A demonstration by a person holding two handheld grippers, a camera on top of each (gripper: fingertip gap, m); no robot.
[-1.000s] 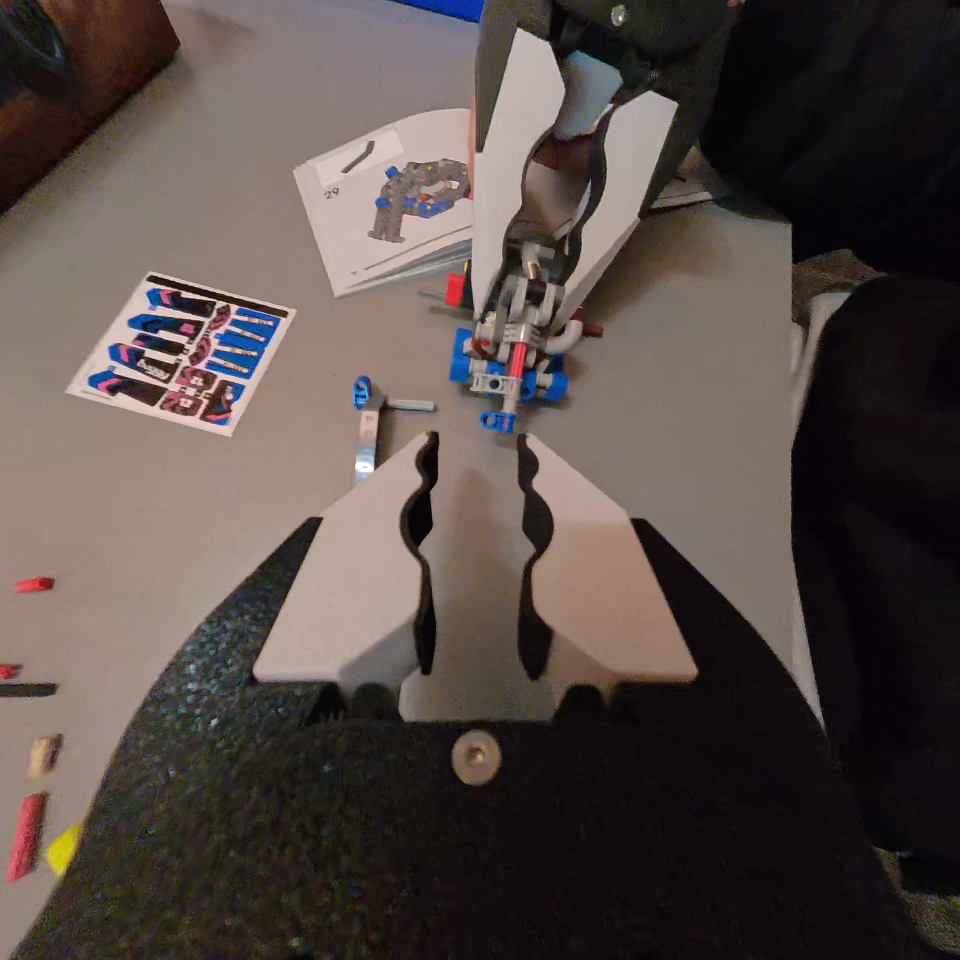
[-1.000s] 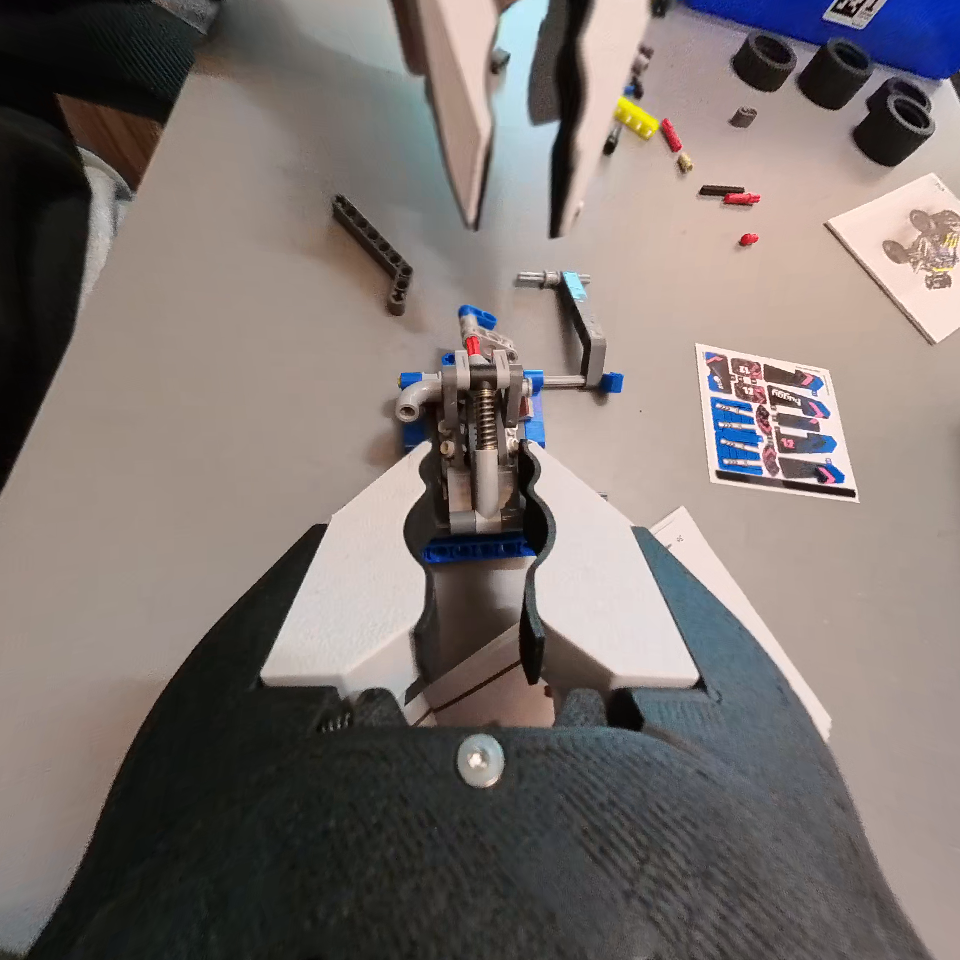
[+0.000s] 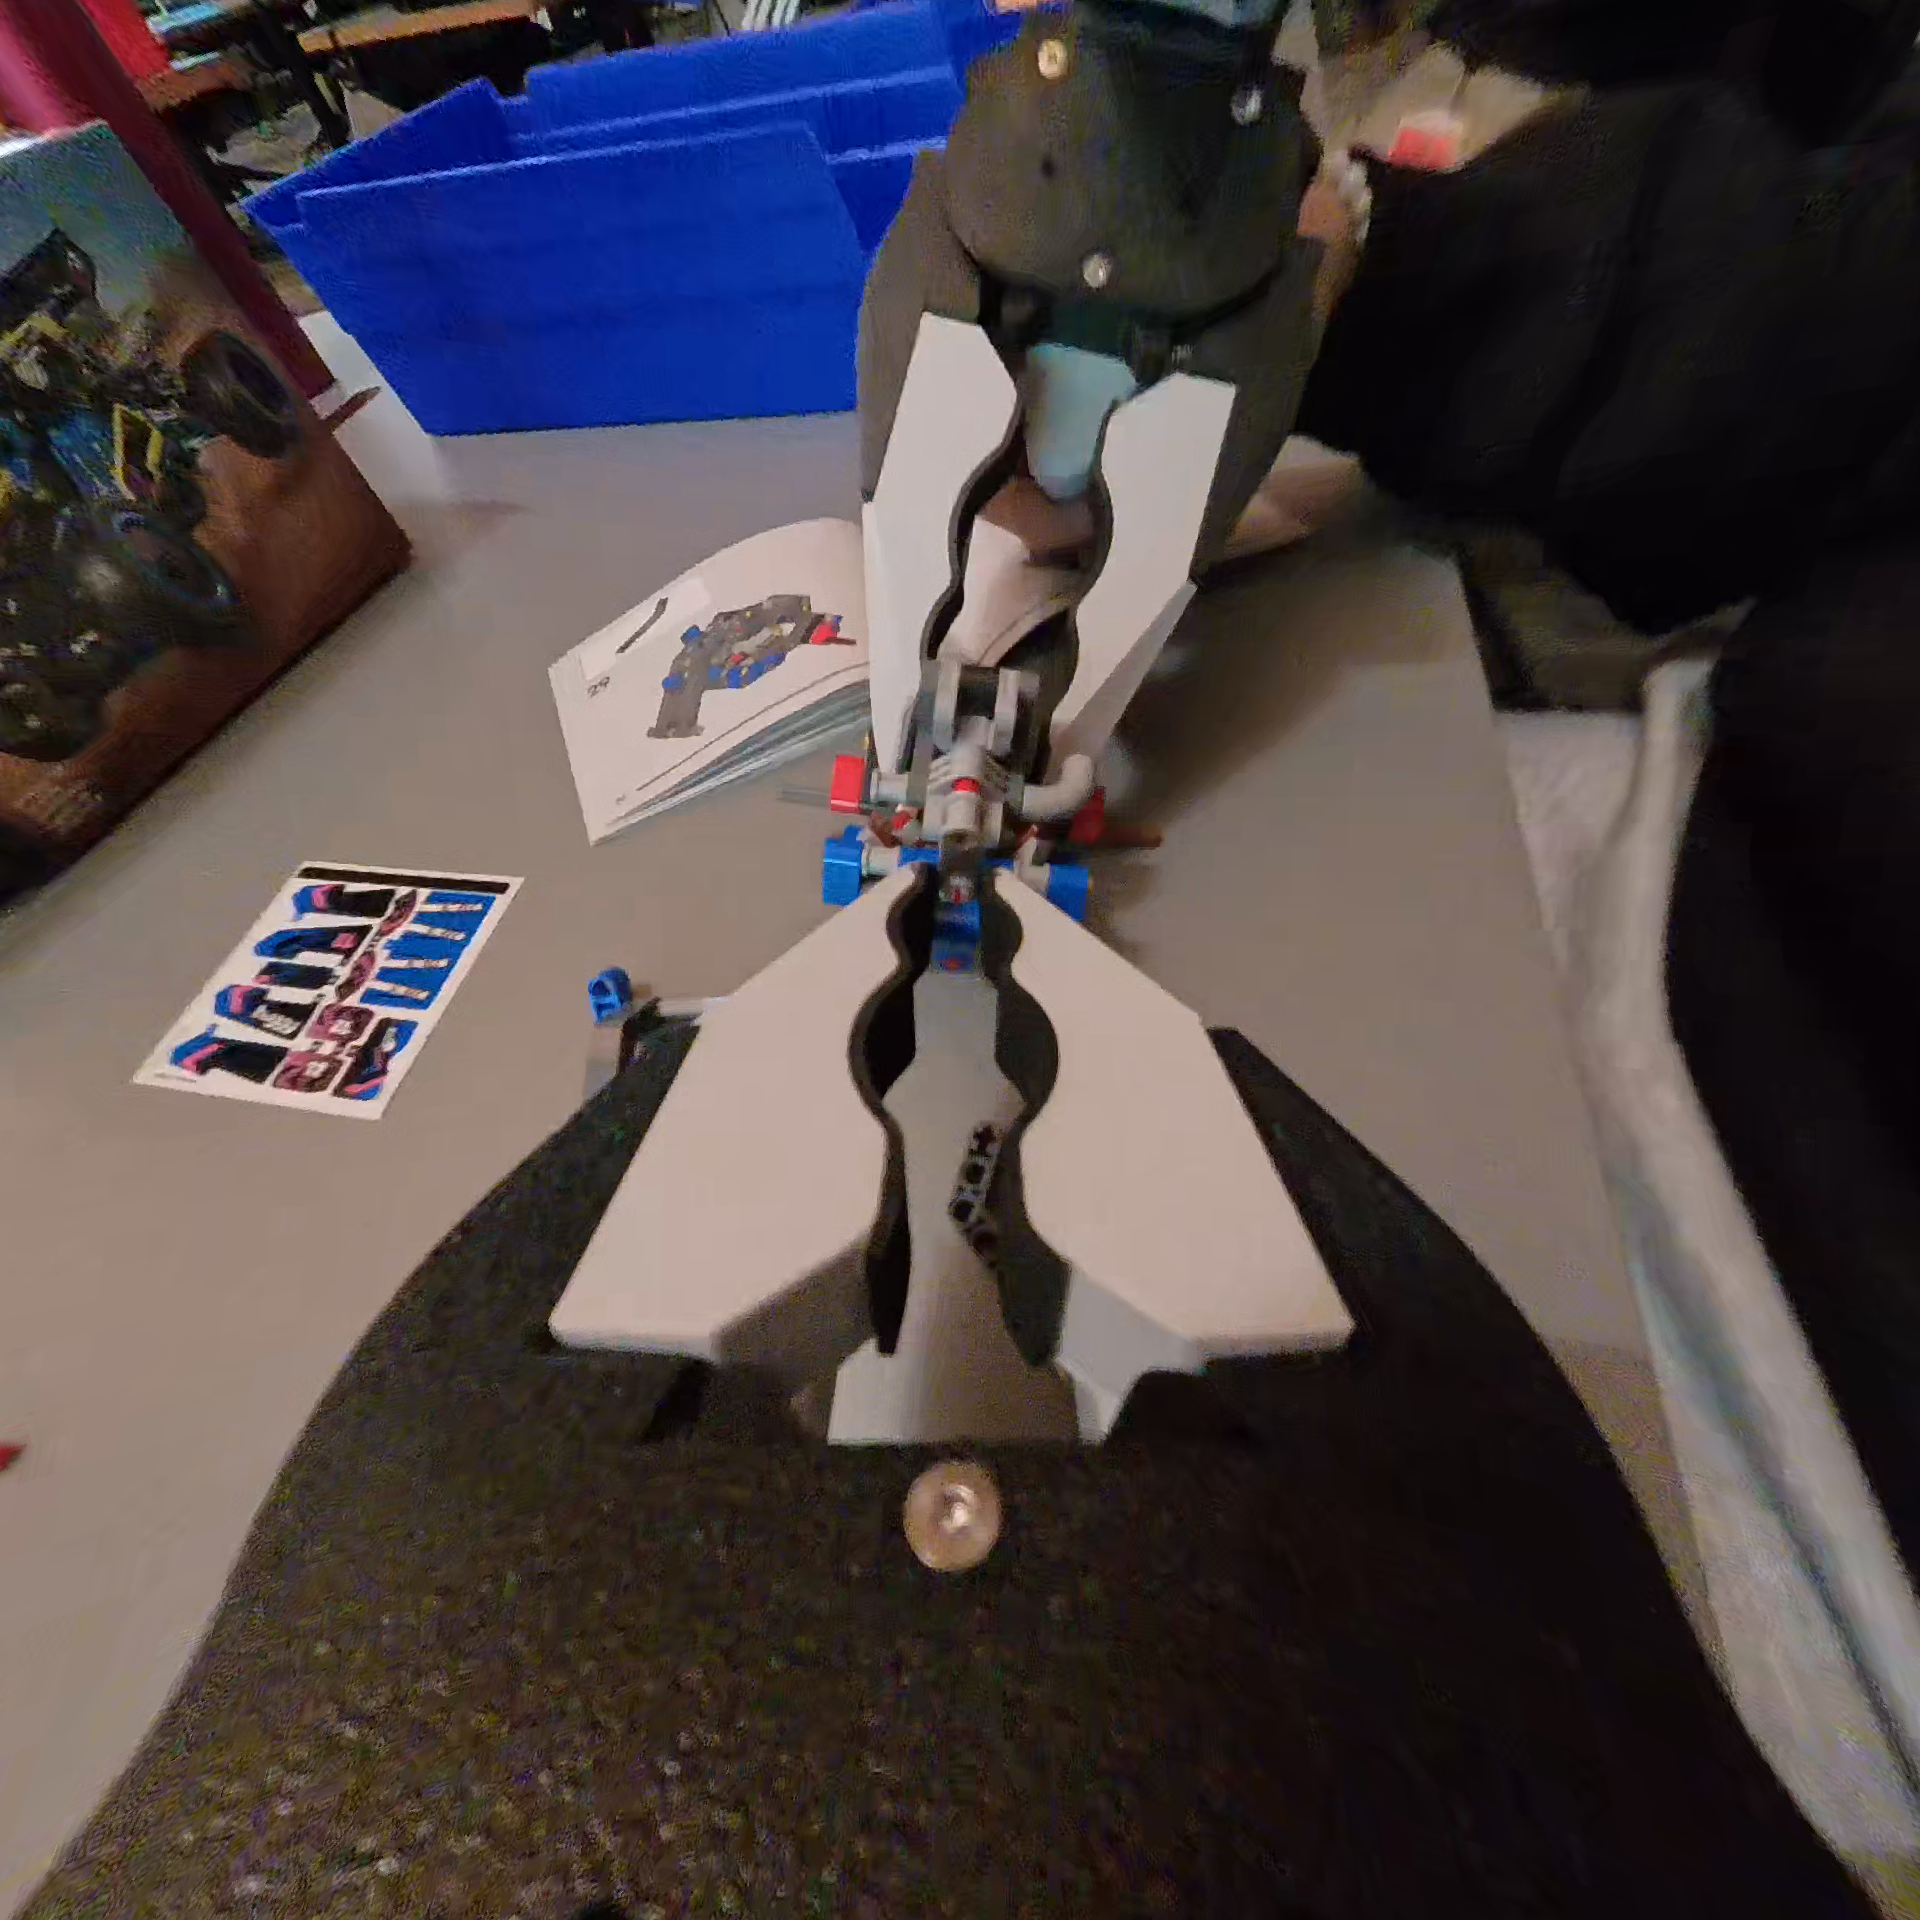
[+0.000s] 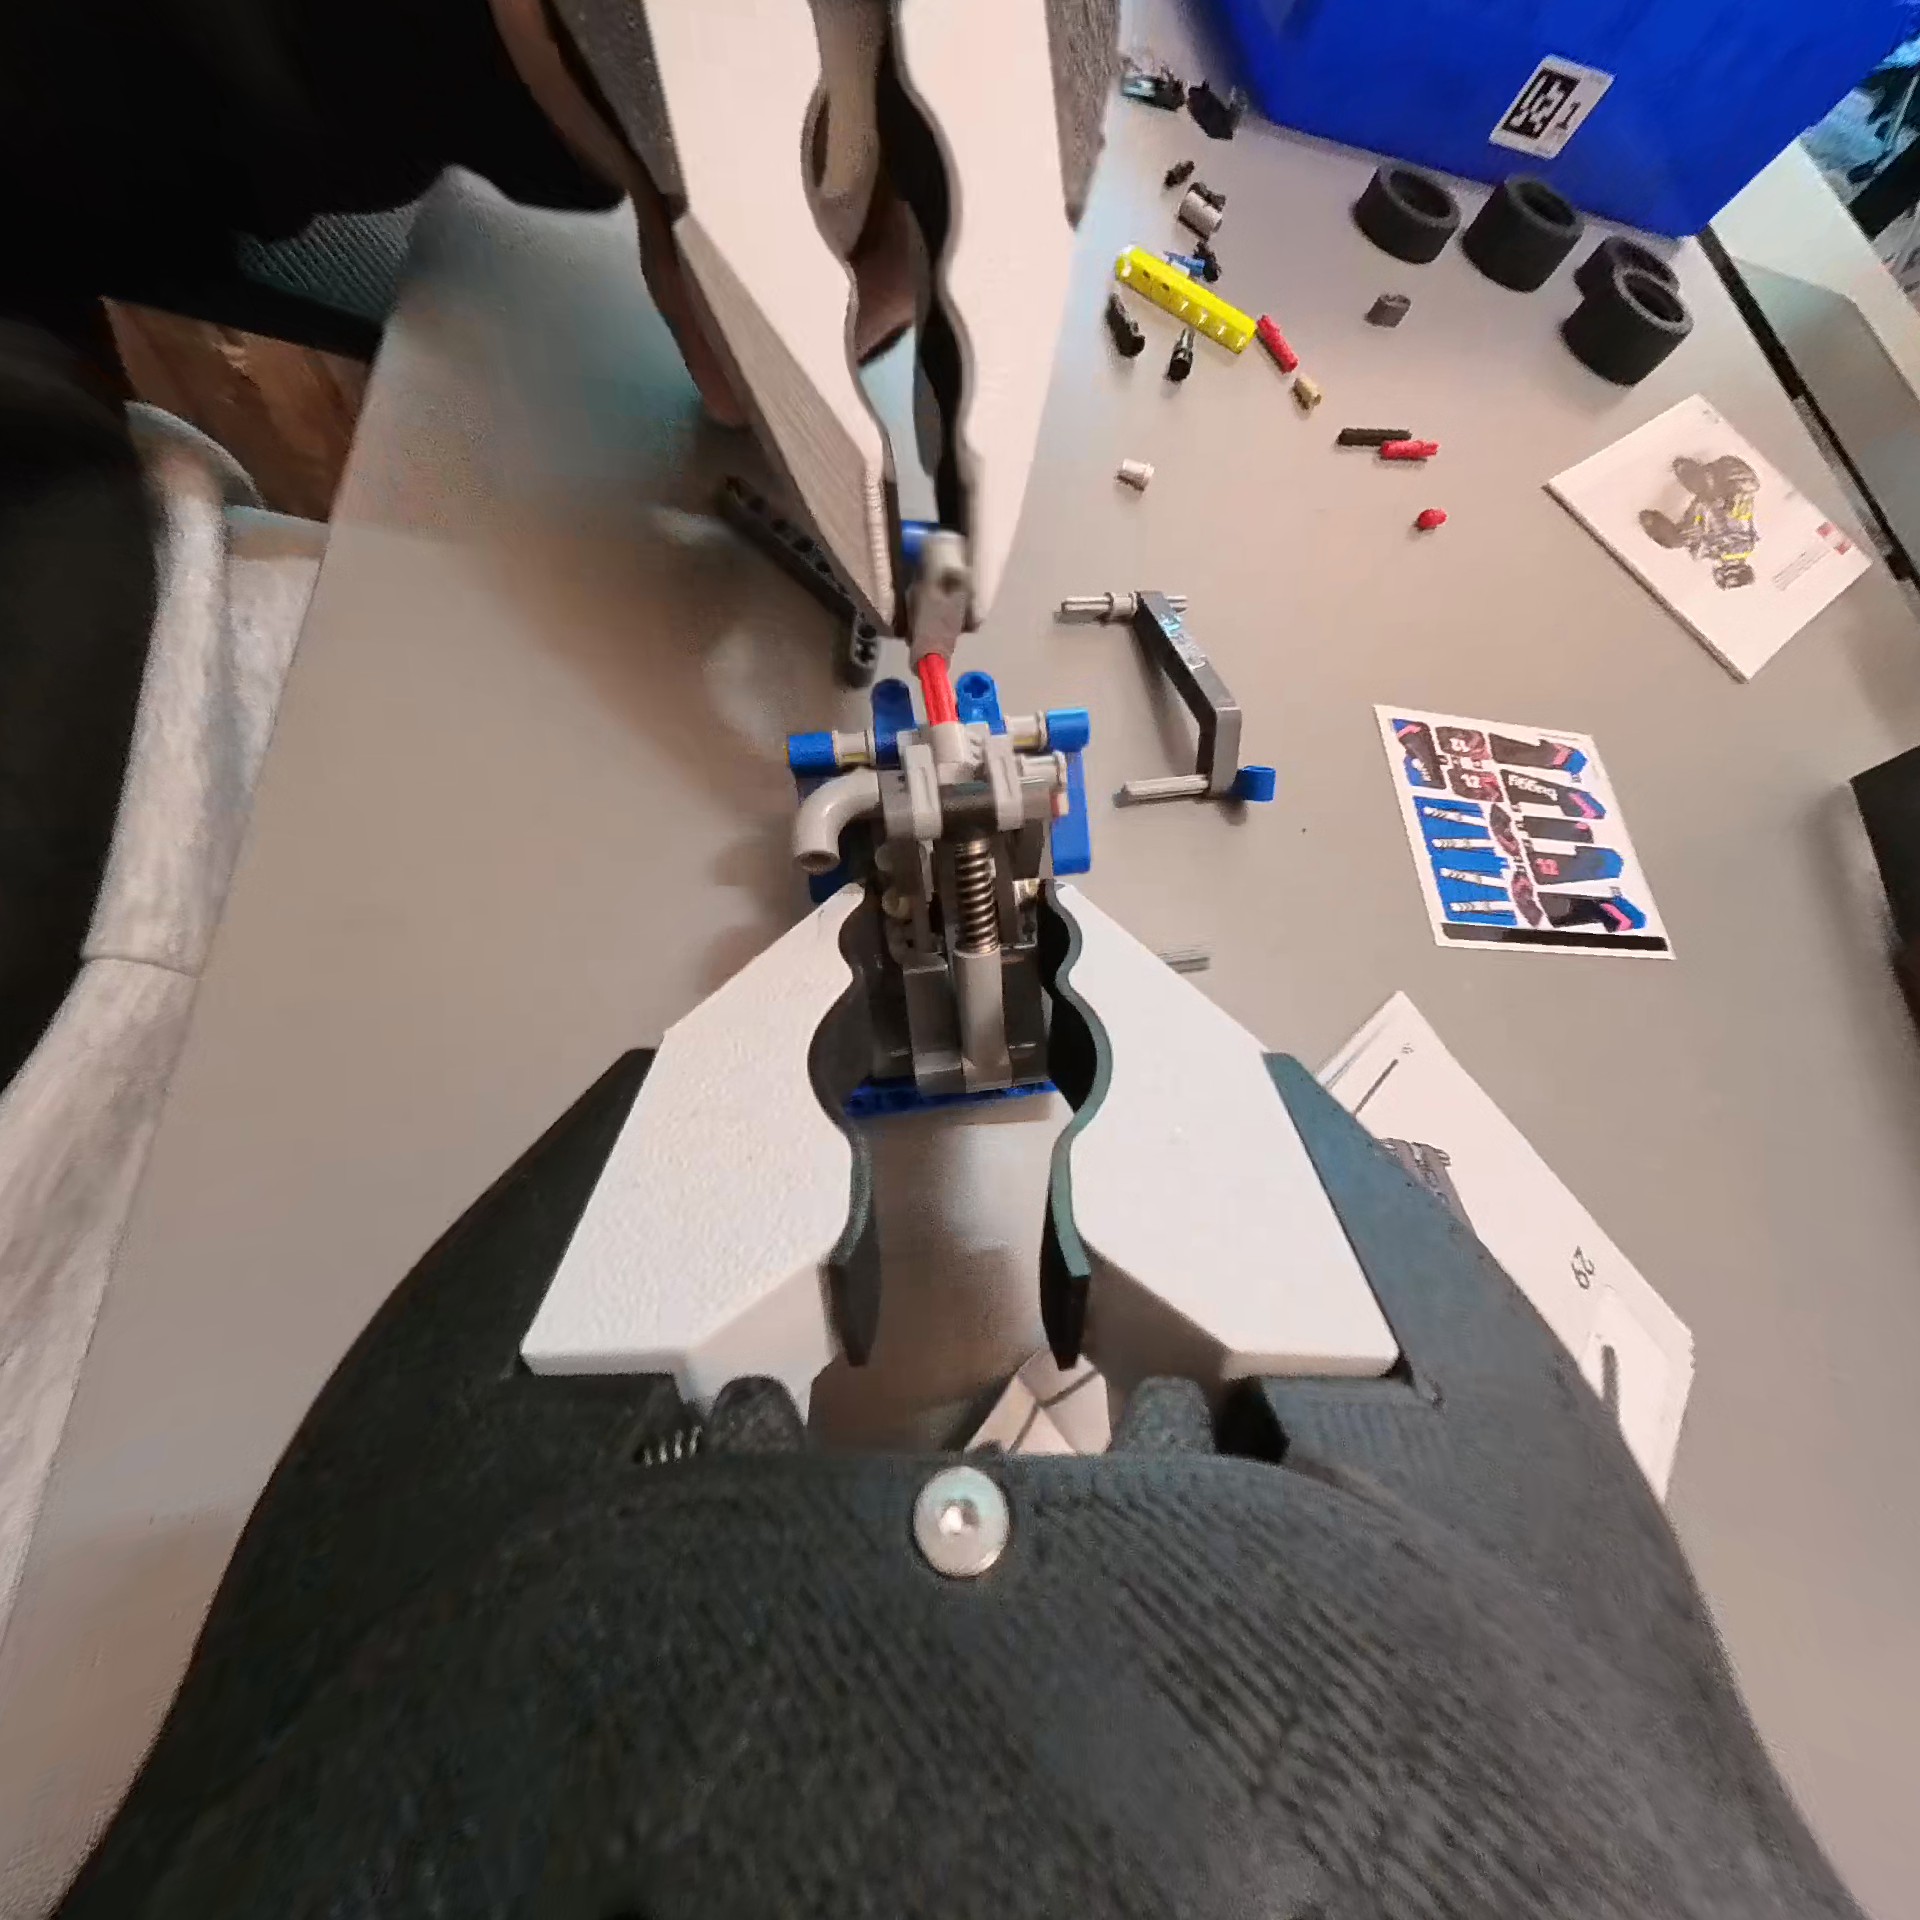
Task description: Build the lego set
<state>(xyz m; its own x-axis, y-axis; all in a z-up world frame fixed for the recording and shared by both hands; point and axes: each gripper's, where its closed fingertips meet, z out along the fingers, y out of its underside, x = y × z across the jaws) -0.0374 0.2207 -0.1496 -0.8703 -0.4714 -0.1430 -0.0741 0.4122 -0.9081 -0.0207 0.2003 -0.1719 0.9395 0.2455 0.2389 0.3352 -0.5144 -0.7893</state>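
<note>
The right gripper (image 4: pixel 958 914), white-fingered with black inner pads, is clamped on the grey and blue lego assembly (image 4: pixel 940 821), a small block-built frame with a metal coil spring down its middle, which sits on the grey table (image 4: pixel 520 935) between the 2 grippers. A grey curved tube juts from the assembly's left side, and blue pins stick out at both sides.

Just beyond it, the left gripper (image 4: pixel 928 582) comes down from above with its tips pinching a small grey connector on a red axle (image 4: pixel 933 681), whose lower end meets the top of the assembly. In the left wrist view the same left gripper (image 3: pixel 956 904) has its tips pressed close at the assembly's front, with a dark studded beam (image 3: pixel 975 1184) showing through the gap behind them.

To the side lie an L-shaped grey beam with axles (image 4: pixel 1195 696), a blue and pink sticker sheet (image 4: pixel 1517 831) and an open instruction booklet (image 3: pixel 707 686). Farther off are a yellow holed beam (image 4: pixel 1184 296), scattered red and black pins, 4 black rubber tyres (image 4: pixel 1517 229) and a blue plastic bin (image 3: pixel 582 281).
</note>
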